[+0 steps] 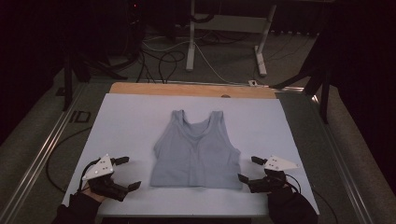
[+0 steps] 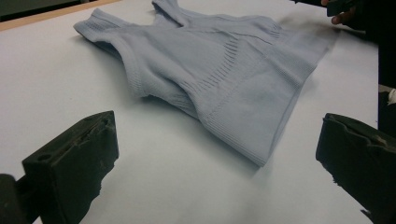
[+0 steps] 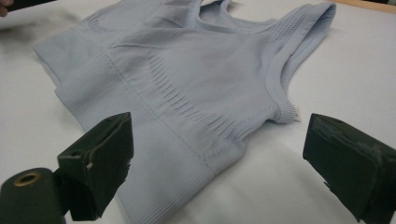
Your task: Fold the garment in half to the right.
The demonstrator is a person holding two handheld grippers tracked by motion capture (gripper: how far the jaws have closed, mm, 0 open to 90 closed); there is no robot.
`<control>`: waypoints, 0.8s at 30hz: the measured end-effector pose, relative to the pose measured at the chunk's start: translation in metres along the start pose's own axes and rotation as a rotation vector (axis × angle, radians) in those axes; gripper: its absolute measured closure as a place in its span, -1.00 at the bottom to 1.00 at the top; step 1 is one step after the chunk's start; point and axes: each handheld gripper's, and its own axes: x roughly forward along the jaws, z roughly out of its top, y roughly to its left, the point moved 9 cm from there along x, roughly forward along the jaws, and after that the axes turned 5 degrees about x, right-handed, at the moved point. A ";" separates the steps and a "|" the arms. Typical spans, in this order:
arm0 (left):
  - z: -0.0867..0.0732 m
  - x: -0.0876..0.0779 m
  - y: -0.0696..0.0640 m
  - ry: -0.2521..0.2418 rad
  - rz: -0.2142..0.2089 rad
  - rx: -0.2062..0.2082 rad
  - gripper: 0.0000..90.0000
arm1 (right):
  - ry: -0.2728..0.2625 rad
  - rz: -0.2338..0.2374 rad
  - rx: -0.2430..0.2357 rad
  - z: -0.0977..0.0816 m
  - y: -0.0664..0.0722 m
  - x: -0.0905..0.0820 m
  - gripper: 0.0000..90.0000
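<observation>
Left gripper point(image 1: 126, 173) and right gripper point(image 1: 249, 169) rest low, jaws spread wide, facing inward.

High view: fixed above my side, facing forward and down over the table point(image 1: 130, 116). My 2 gripper views sit low and close, looking in from opposite sides; all 3 share the pale top point(image 1: 196, 149) point(image 2: 224, 74) point(image 3: 187, 79).

The top point(image 1: 196, 151) lies flat mid-table point(image 1: 126, 116), left tongs point(image 1: 127, 173) and right tongs point(image 1: 249, 169) flanking its hem.
</observation>
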 end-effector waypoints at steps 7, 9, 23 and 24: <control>0.002 0.000 -0.001 -0.005 0.002 0.011 -0.99 | 0.000 0.005 -0.001 0.000 0.000 0.000 -0.81; 0.002 0.000 -0.001 -0.002 0.003 0.008 -0.99 | -0.002 0.007 0.001 0.001 0.000 0.000 -0.80; 0.009 0.002 -0.007 0.006 -0.018 0.015 -0.99 | 0.005 -0.023 0.011 0.004 0.000 0.000 -0.81; 0.011 0.002 -0.008 0.005 -0.020 0.011 -0.99 | 0.010 -0.034 -0.002 0.005 0.001 0.000 -0.81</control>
